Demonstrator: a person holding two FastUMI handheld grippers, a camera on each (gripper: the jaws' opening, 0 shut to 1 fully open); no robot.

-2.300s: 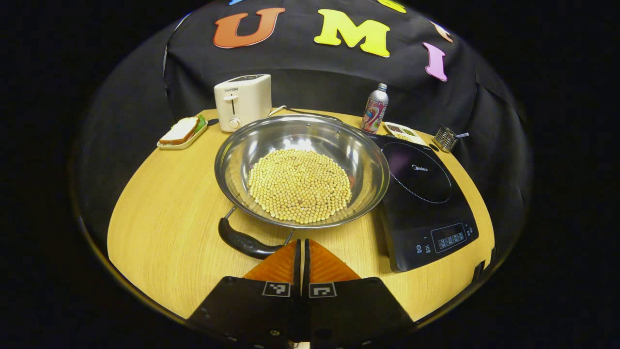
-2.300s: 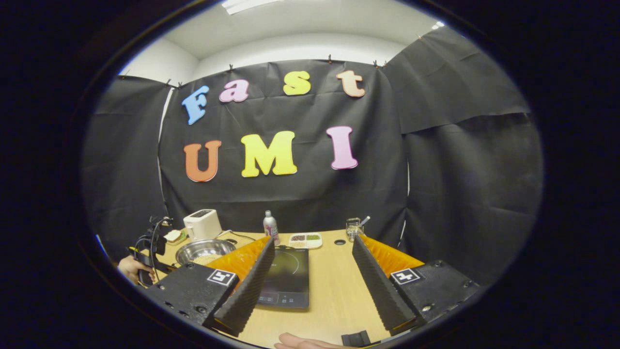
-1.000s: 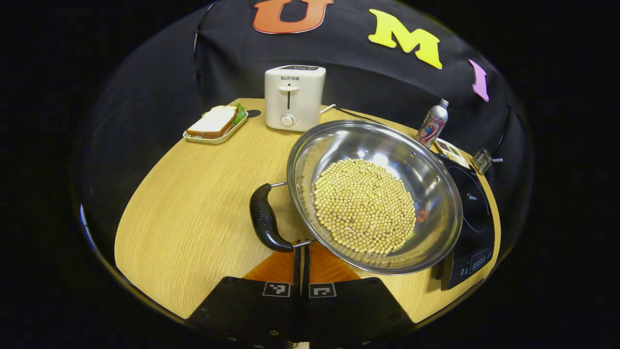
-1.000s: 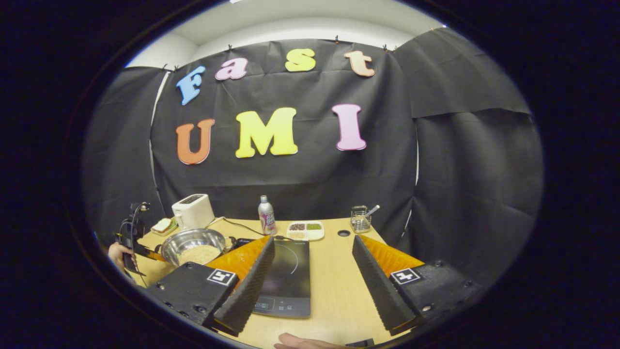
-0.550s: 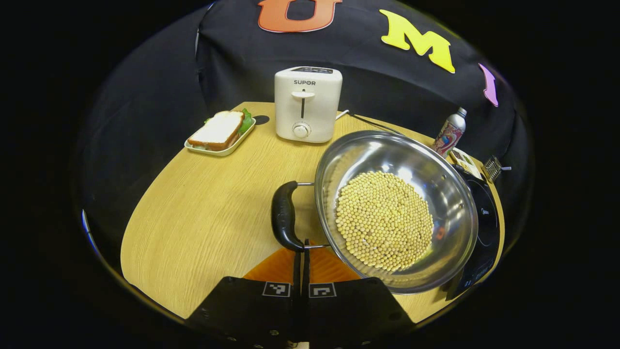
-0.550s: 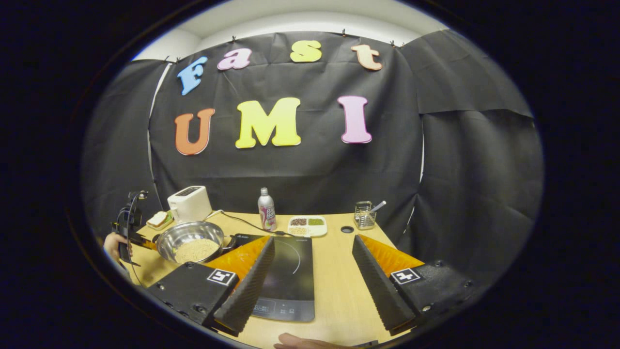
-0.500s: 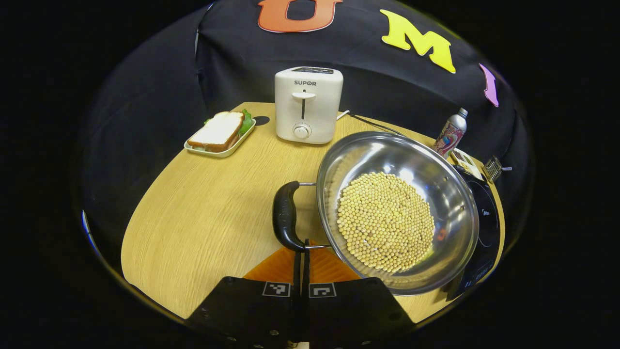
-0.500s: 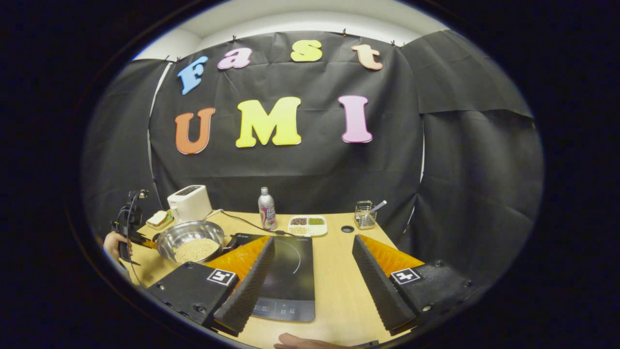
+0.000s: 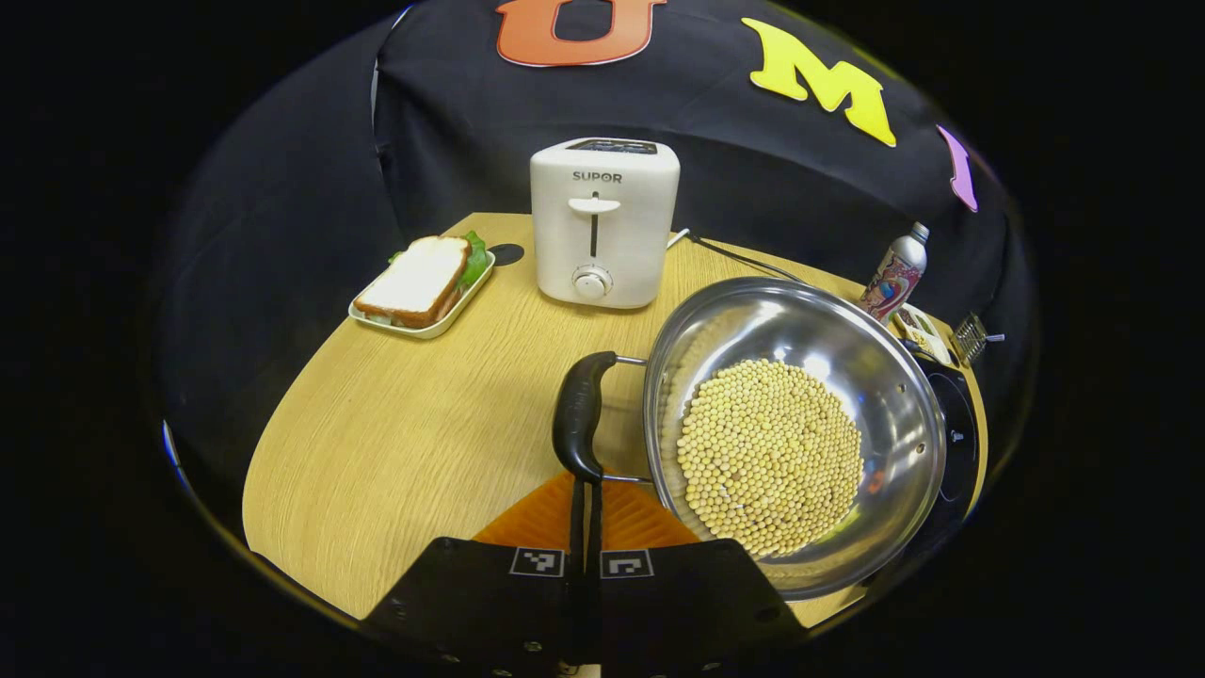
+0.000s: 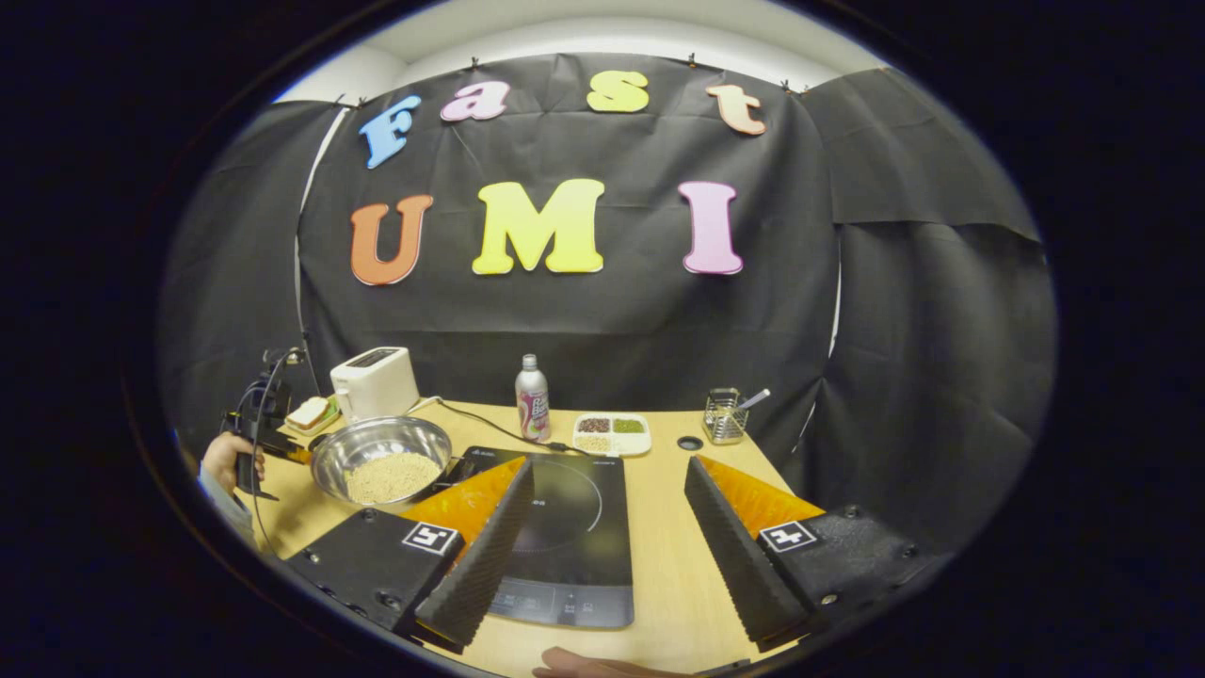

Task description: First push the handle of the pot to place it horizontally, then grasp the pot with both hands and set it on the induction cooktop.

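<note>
A steel pot [image 9: 725,325] full of yellow beans sits on the wooden table, left of the black induction cooktop [image 10: 576,527]. Its black handle [image 9: 577,414] sticks out on the pot's left side in the left gripper view. My left gripper [image 9: 586,482] is shut, its tips touching the handle's near end. The right gripper [image 10: 608,466] is open and holds nothing above the cooktop's front. In the right gripper view the pot [image 10: 377,429] is at the far left, with the left gripper [image 10: 268,443] and a hand [image 10: 222,460] beside it.
A white toaster [image 9: 602,226] stands behind the pot, its cable running along the table. A sandwich lies on a small tray [image 9: 414,325] at the back left. A bottle [image 10: 532,407], a divided snack tray [image 10: 610,433] and a wire holder [image 10: 723,416] line the back edge.
The pot has turned: its handle swung from the near front round to the pot's left side under my shut left gripper's push. The right gripper tilted slightly down towards the cooktop.
</note>
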